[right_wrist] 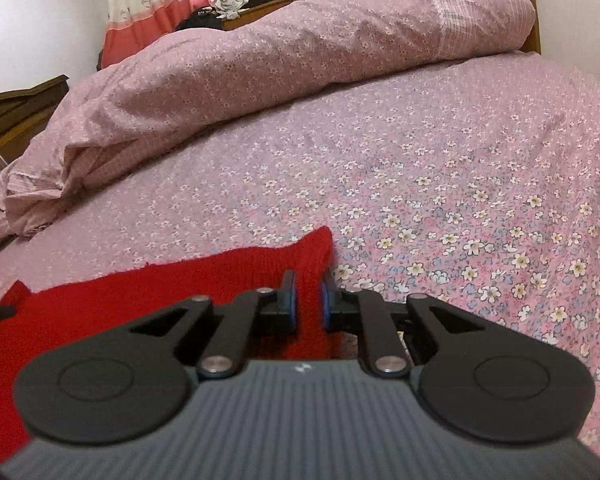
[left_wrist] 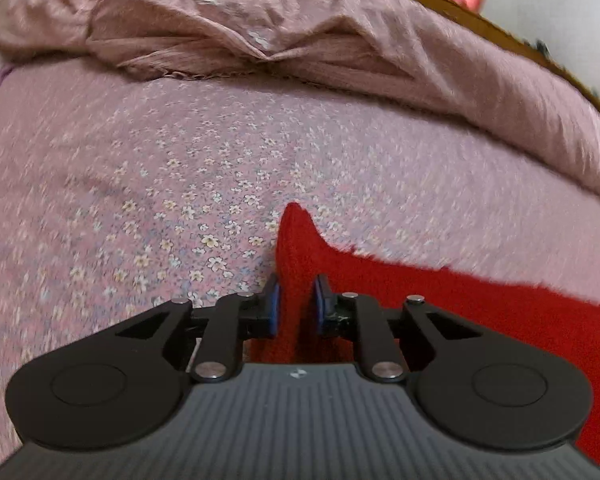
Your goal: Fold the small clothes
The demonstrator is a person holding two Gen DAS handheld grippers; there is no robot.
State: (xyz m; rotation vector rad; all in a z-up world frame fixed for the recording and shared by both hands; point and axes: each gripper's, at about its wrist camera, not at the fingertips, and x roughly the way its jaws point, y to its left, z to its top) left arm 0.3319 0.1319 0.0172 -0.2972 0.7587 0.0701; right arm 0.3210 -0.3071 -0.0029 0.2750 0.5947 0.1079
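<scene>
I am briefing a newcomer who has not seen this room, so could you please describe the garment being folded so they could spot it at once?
Start from the bed, covered by a pink floral sheet with a rumpled matching duvet along its far side. On the near part of the sheet lies a red knitted garment, pinched at one corner by the left gripper and at another by the right gripper. It is the only plain, bright red fabric there.
</scene>
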